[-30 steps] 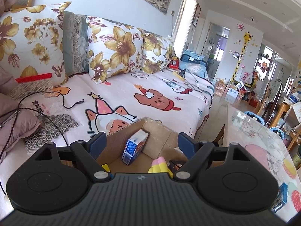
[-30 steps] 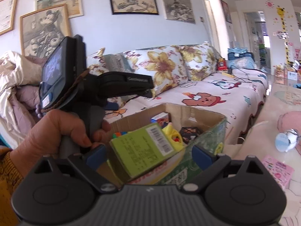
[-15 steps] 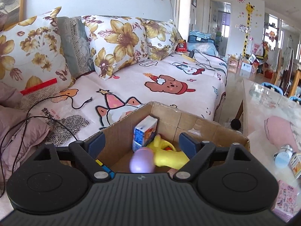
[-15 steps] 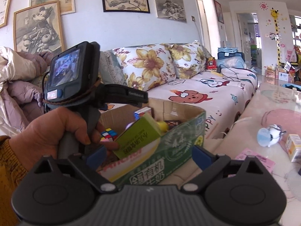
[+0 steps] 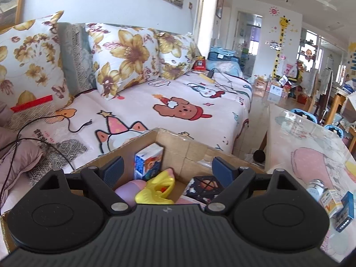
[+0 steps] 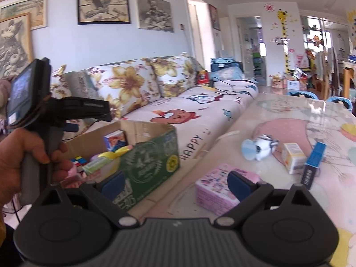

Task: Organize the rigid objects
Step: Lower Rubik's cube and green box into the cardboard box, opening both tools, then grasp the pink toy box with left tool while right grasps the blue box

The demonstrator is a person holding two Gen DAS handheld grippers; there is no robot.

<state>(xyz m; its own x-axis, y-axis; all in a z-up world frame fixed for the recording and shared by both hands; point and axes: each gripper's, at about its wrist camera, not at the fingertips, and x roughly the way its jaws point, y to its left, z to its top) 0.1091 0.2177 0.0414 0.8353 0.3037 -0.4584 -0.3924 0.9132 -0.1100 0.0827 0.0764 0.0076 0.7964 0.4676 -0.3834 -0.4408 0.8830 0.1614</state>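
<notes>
A cardboard box (image 5: pixel 187 149) with a green printed side (image 6: pixel 153 164) stands between the sofa and the table. It holds a small blue-and-white carton (image 5: pixel 148 161), a yellow toy (image 5: pixel 159 188), a purple item (image 5: pixel 129 189), a dark patterned box (image 5: pixel 204 189), a colour cube (image 6: pixel 77 161) and a green box (image 6: pixel 95 165). My left gripper (image 5: pixel 168 166) is open and empty above the box. My right gripper (image 6: pixel 175 183) is open and empty, between the box's green side and a pink box (image 6: pixel 217 189) on the table.
The table (image 6: pixel 289 111) carries a white-and-blue toy (image 6: pixel 258 148), a small yellow-white carton (image 6: pixel 292 158) and a blue box (image 6: pixel 312 164). The sofa (image 5: pixel 155 102) with flowered pillows and cables lies behind the box. The left hand holds its gripper handle (image 6: pixel 37 115) at the box's left.
The green box was between my right gripper's fingers and now lies in the cardboard box. The right gripper has swung right toward the table. The left gripper has shifted slightly over the box.
</notes>
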